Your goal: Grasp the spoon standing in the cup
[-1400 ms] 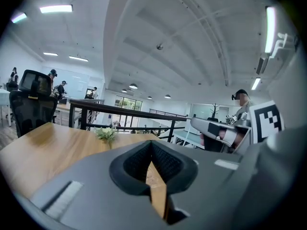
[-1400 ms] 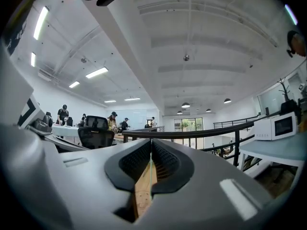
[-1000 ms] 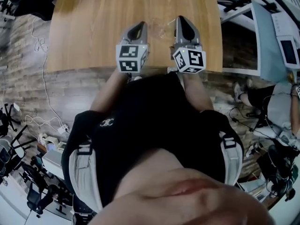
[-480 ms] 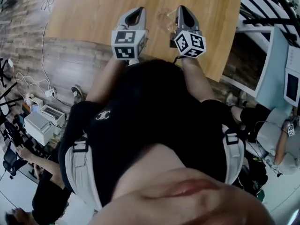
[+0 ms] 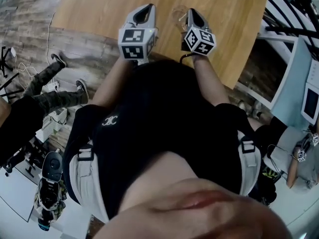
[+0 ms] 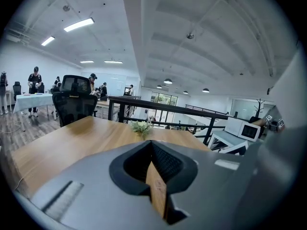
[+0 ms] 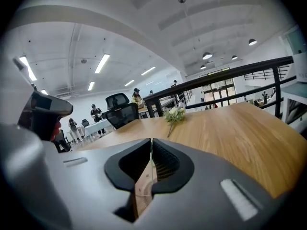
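In the head view both grippers reach out side by side over the near edge of a wooden table (image 5: 94,9). My left gripper (image 5: 144,10) and my right gripper (image 5: 194,14) both have their jaws pressed together with nothing between them. A faint clear glass cup (image 5: 177,18) shows on the table between the two grippers, closer to the right one. I cannot make out a spoon in it. Neither gripper view shows the cup. In the left gripper view the left gripper (image 6: 151,146) points over the tabletop. The right gripper (image 7: 151,146) does the same in its own view.
A small sprig of white flowers (image 6: 141,127) (image 7: 173,115) lies far out on the table. A black railing (image 6: 158,108) runs behind the table, with a black office chair (image 6: 74,97) at its far side. A person's legs (image 5: 47,91) stretch across the floor at left.
The head view has swung, so the table now sits higher and further right. A person's legs have come into view at left. Both grippers keep their shut pose side by side.
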{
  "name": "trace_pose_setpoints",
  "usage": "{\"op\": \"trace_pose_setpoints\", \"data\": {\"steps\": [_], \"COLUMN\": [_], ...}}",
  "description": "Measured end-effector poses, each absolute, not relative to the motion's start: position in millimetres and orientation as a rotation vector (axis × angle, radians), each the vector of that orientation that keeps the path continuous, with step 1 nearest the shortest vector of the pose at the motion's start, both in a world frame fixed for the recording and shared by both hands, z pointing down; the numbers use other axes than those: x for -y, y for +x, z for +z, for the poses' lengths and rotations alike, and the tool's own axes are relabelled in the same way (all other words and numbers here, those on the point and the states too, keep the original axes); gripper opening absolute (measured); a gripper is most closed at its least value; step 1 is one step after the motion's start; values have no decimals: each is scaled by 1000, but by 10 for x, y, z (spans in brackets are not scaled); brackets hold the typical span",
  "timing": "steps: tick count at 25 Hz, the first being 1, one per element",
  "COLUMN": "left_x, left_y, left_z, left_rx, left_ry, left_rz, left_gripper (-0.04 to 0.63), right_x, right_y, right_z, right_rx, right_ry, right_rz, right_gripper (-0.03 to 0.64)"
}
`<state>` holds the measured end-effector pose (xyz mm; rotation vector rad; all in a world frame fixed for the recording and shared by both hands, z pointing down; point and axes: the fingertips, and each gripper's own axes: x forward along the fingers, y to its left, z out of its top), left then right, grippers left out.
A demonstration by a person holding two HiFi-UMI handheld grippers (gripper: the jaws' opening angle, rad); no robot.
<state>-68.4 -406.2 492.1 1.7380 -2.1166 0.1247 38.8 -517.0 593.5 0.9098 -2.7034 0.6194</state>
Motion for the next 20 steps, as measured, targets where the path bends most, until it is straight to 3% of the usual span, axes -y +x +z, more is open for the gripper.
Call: {"op": "trace_pose_setpoints", "data": {"steps": [13, 16, 20], "left_x": [4096, 4109, 4129], "left_y": [-622, -582, -555], "left_z": [4945, 4926, 4924], "left_rx": [2059, 2039, 2020], "left_ry": [1829, 1858, 1888], "left_rz": [127, 120, 113], "left_gripper": [12, 12, 12], "right_x": [5000, 4952, 4890], "right_y": [488, 494, 469], "right_z": [6078, 5991, 5853], "right_rx": [2634, 2658, 2686], "right_ry": [927, 913, 894], "right_rz": [592, 534, 468], "right_gripper": [83, 0, -1]}}
